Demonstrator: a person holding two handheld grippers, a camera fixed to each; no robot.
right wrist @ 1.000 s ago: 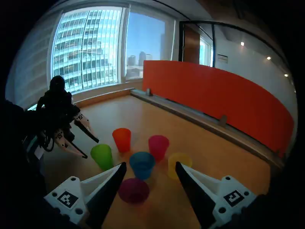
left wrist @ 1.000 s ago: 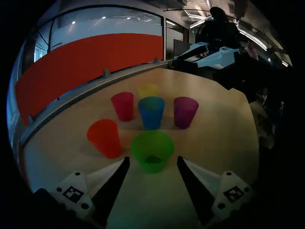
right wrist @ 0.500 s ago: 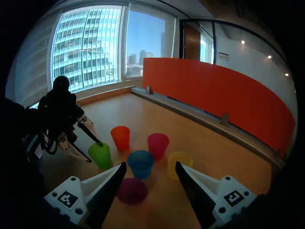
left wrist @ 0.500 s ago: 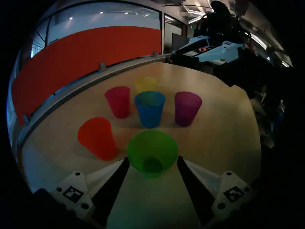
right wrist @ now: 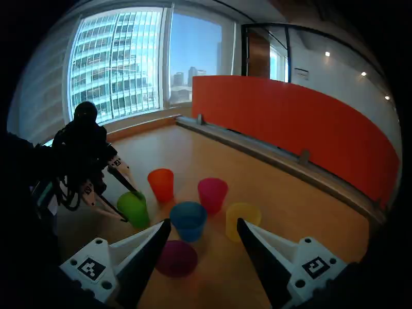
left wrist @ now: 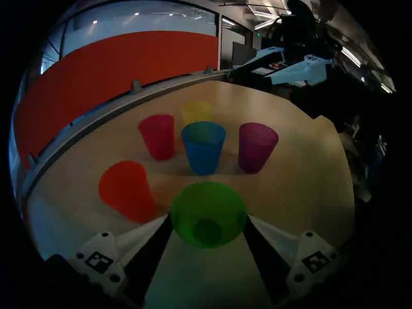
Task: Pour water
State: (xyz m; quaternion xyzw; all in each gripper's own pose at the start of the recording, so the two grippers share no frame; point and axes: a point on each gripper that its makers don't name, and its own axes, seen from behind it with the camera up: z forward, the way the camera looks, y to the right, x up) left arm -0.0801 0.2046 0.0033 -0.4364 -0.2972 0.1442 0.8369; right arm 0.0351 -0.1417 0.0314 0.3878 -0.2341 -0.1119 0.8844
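While the left gripper [left wrist: 206,217] straddles the green cup [left wrist: 208,206] (seemingly empty), jaws apart, the right gripper [right wrist: 203,222] hovers near the purple cup [right wrist: 176,258] on the desk [right wrist: 293,206], jaws likewise apart.

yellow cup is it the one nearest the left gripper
No, the green cup sits between the fingers of the left gripper; the yellow cup stands farthest back, behind the blue cup.

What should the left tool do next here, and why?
Probably close on the green cup. The cup stands upright on the table between the open fingers of the left tool, which flank its sides, so a grasp looks ready. It is not yet gripped for pouring.
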